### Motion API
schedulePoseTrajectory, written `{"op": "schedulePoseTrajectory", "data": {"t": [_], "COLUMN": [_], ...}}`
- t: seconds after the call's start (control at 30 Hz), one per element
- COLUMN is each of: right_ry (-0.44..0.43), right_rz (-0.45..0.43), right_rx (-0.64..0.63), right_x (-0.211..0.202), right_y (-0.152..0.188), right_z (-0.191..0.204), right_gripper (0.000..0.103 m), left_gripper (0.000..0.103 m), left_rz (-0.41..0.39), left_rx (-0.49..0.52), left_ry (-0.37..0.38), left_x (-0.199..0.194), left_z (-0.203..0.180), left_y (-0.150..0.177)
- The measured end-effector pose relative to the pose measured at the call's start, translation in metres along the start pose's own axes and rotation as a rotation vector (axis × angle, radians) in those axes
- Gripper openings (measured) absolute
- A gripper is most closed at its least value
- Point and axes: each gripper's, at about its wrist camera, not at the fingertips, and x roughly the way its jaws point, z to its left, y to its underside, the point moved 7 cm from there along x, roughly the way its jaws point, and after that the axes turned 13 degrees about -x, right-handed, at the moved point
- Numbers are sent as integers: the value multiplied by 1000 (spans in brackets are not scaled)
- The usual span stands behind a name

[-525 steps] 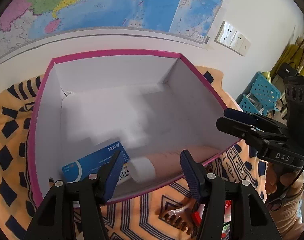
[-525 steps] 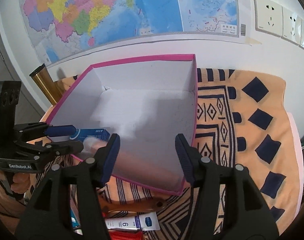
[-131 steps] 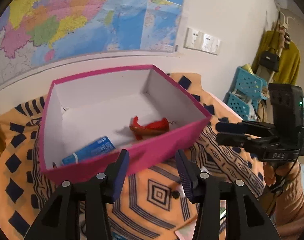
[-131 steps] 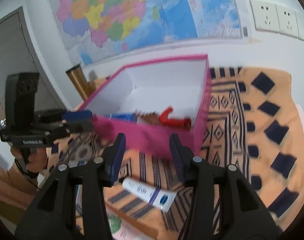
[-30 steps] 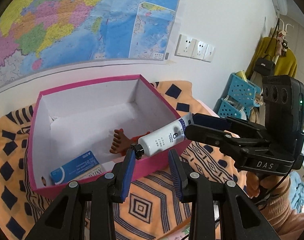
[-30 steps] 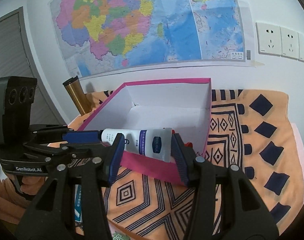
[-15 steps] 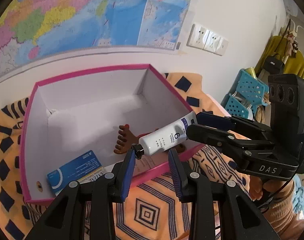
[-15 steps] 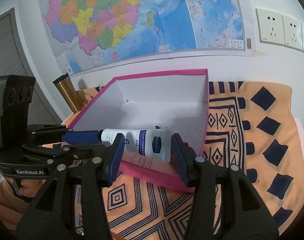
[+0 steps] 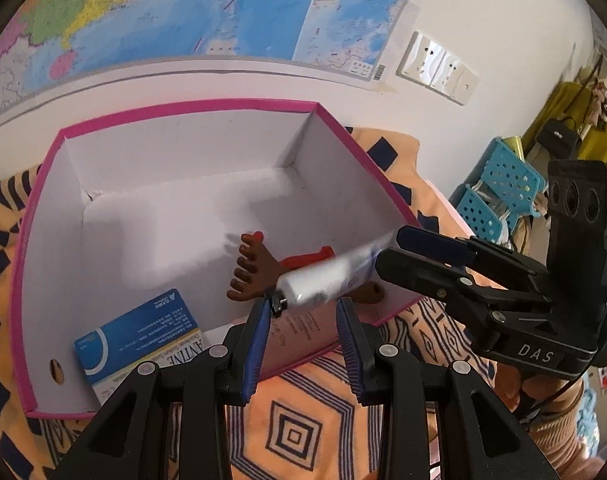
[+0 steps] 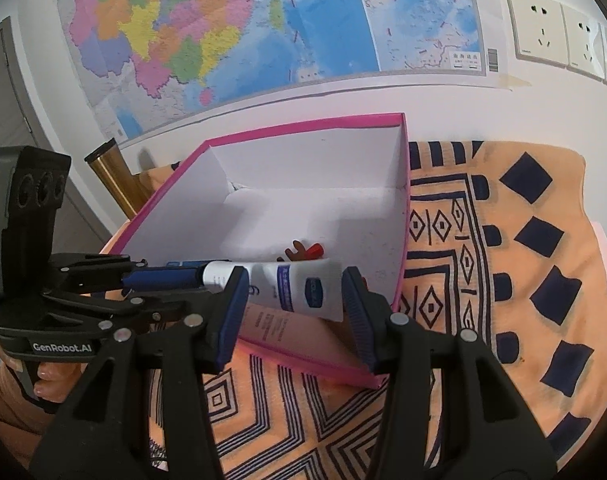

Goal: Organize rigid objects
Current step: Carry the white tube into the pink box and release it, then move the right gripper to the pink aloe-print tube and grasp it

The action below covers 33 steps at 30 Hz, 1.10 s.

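A pink box with white inside [image 9: 175,112] [image 10: 403,216] stands on the patterned cloth. It holds a blue and white carton [image 9: 139,336], a brown hair claw [image 9: 255,272] and a red piece [image 9: 307,258]. My right gripper [image 10: 295,300] [image 9: 387,248] is shut on the flat end of a white tube [image 10: 291,284] [image 9: 323,280] and holds it level above the box's near wall. My left gripper [image 9: 303,312] [image 10: 163,276] is open, its fingers on either side of the tube's black cap end, not gripping it.
The orange and navy cloth [image 10: 503,280] covers the table around the box. A brass cylinder [image 10: 115,176] stands left of the box. A wall map and sockets [image 10: 543,32] are behind. Blue baskets [image 9: 499,192] stand off to the right.
Both grippers have moved forward and lower, bringing the tube over the box's near wall. The tube stays in the right gripper. The left gripper stays open.
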Motion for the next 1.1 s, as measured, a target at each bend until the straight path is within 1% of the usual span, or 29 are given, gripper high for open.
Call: {"op": "schedulePoseTrajectory", "data": {"t": [0.17,0.3,0.37,0.6,0.73,0.83,0.93,1.03,1.1], "right_ry": [14,8,-11,-69,-86,-99,-111,-116,-129], "right_rz": [-7,-26,-38,-84,-90,-75,-41,12,45], "right_rx": [11,10,13,9,5,17,46,83,116], "right_x": [1,-7,-15,-45,-61,-69,-70,-67,-65], "right_y": [-2,-2,0,8,20,38,60,87,107], "right_z": [-2,0,3,16,22,24,23,22,22], "right_gripper": [51,51,51,51,54,55,56,56,56], "left_gripper": [33,33,36,43,46,46,47,47,47], "left_rz": [-40,-87,-109,-146,-121,-85,-29,48,99], "left_rx": [20,45,64,111,121,118,104,93,105], "left_ry": [-29,-30,-12,44,67,66,86,110,112], "left_x": [-6,-21,-32,-58,-62,-58,-52,-43,-37], "left_z": [-1,-2,-3,-7,-5,0,3,5,5], "left_y": [3,10,15,41,61,78,98,124,142]}}
